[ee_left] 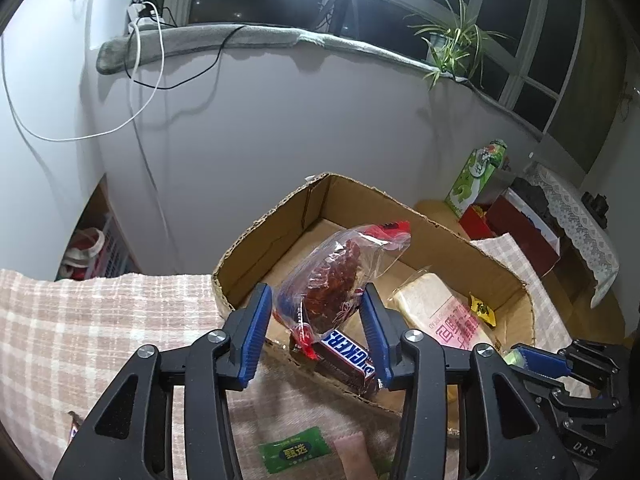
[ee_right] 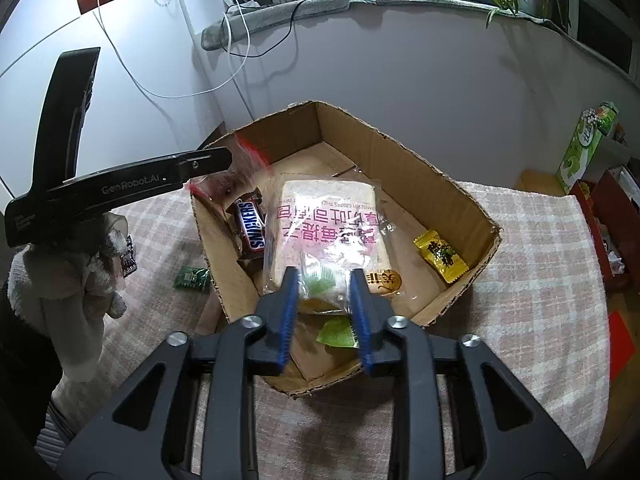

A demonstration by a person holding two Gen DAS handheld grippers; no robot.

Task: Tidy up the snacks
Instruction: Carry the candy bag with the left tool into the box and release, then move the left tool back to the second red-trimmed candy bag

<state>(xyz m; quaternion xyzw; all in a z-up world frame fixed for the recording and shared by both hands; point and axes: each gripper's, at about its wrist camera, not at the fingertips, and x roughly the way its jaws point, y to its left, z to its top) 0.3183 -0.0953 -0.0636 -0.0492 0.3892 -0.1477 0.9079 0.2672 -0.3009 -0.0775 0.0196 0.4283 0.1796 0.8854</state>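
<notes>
Over the near left corner of the cardboard box (ee_left: 280, 224), my left tongs (ee_left: 316, 328) stand parted around the clear bag of dried red fruit (ee_left: 336, 280) (long axis pointing away), the pads seemingly not pressing; my right tongs (ee_right: 325, 300), likewise parted, straddle a small clear packet (ee_right: 322, 284).

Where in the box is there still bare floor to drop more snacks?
Bare cardboard shows in the box at its far corner, beyond the bread bag, and along the right wall around the yellow candy. The left side is crowded: the Snickers and the clear bag of red snacks lie against the bread. The near end holds small packets.
</notes>
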